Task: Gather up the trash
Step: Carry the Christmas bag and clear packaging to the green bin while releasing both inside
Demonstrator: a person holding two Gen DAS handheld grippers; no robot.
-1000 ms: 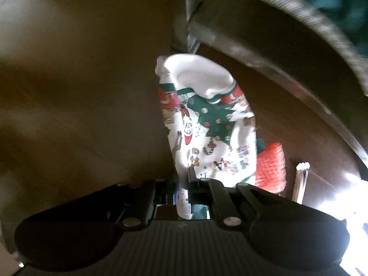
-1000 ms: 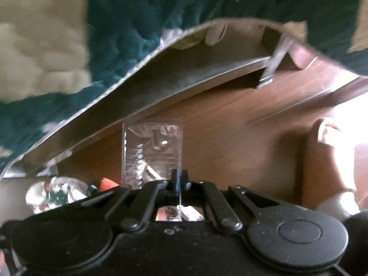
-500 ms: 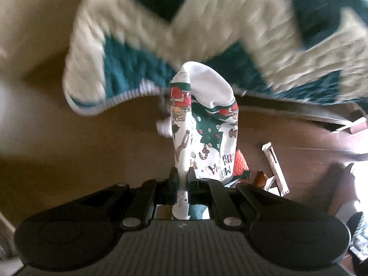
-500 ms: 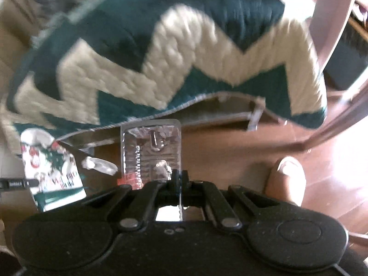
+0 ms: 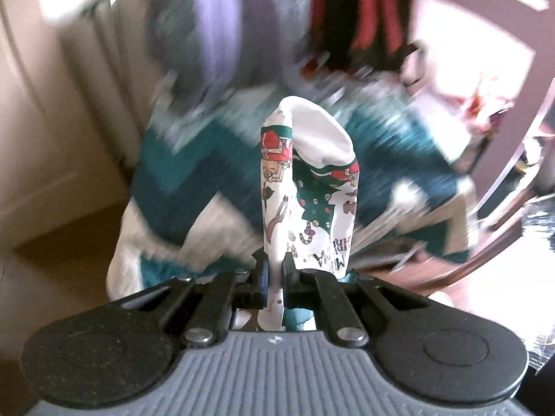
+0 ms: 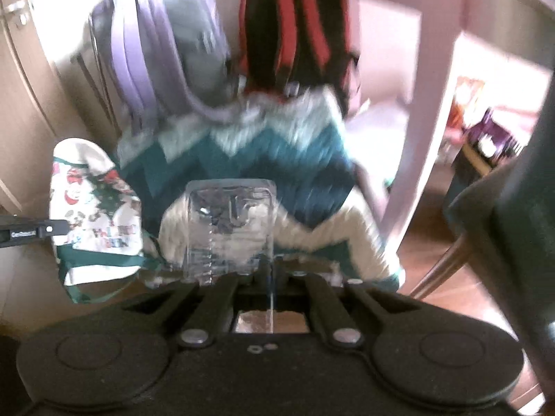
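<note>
Left gripper [image 5: 273,272]: jaws closed nearly together on the lower edge of the bag [image 5: 307,187], a white Christmas-print one with green trim. The bag stands up straight from the fingers [image 5: 263,274], mouth at the top, its white lining showing. In the right wrist view the same bag [image 6: 95,208] hangs at the left edge, with the left gripper's black finger reaching in from the side to touch it.

Right gripper [image 6: 272,272]: jaws closed on a thin flange of the blister pack [image 6: 230,227] (clear moulded plastic, contents unreadable). The pack rises above the fingers and sits slightly left of the gripper's centreline.

Behind both items lies the blanket [image 6: 277,159], teal with cream zigzags, blurred by motion. Beyond it stand a purple bag [image 6: 156,52] and a red-and-black backpack [image 6: 295,24], side by side. A wooden floor [image 6: 454,287] shows at lower right of the right wrist view.
</note>
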